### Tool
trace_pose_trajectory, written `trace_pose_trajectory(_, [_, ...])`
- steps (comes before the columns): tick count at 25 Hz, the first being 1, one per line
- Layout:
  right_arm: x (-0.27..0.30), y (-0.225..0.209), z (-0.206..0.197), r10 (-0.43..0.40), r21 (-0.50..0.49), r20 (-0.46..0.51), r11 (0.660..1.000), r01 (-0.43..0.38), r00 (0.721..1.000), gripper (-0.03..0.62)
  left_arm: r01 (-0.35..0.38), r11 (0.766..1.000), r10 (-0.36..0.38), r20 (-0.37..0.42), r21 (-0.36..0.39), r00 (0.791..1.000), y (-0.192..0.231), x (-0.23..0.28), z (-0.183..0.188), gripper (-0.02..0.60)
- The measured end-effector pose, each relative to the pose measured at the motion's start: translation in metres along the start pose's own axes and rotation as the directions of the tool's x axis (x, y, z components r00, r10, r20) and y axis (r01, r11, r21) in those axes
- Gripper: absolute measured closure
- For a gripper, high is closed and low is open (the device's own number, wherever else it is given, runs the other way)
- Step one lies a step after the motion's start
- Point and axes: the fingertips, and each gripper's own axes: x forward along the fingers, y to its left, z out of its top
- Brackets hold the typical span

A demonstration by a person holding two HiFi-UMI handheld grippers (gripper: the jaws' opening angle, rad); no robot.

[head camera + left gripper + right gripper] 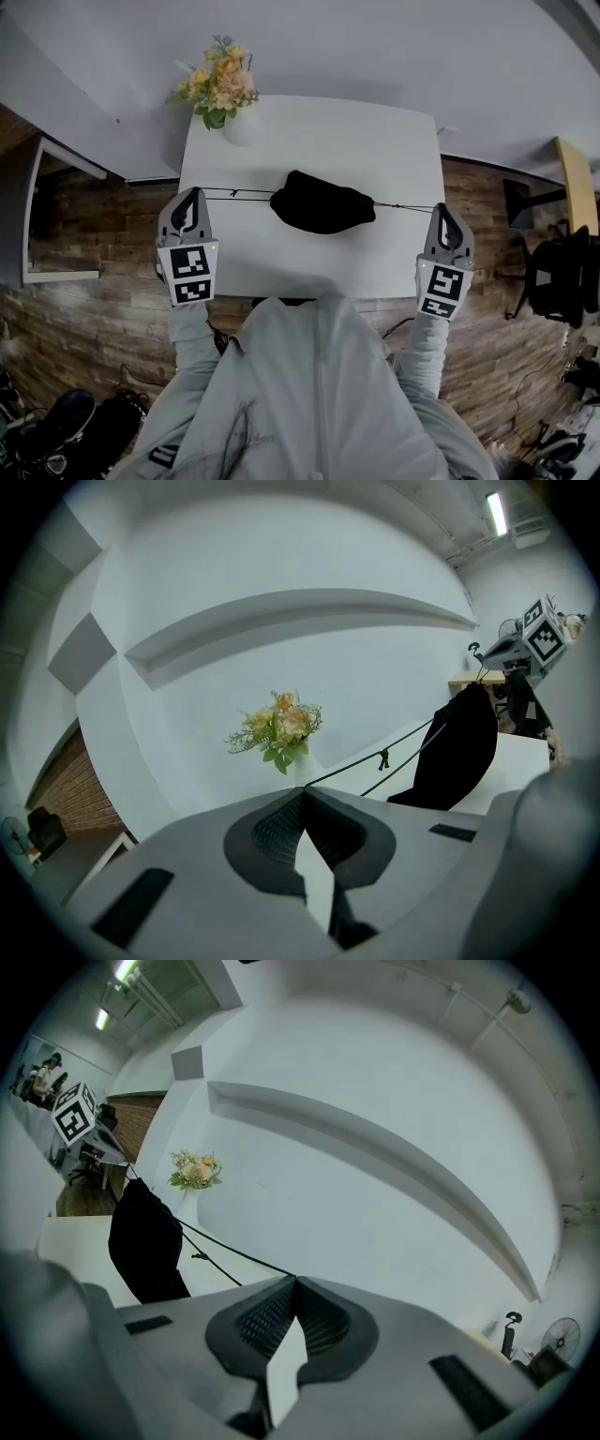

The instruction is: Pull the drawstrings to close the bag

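**A:** How far along is this one?

**B:** Nearly there, I'd say. The left gripper is clamped tight on the thin black left drawstring. That runs taut to the bunched black fabric bag over the middle of the white rectangular table. The thin black right drawstring is just as taut, and the right gripper is pinched shut on it.

**A:** So it's closed?

**B:** Can't tell. The mouth is just a dark lump — no opening shows. It's also unclear whether the bag rests on the tabletop or hangs from the cords — maybe one last tug left.
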Motion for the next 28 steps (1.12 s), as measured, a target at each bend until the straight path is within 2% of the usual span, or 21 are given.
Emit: trace_pose_trajectory(28, [-0.003,-0.028,-0.039,-0.040,0.032,-0.054,0.999,0.042,0.998,0.571,-0.019,0.999,0.016,-0.072,-0.035,0.997,0.012,0.001,-0.035,0.558])
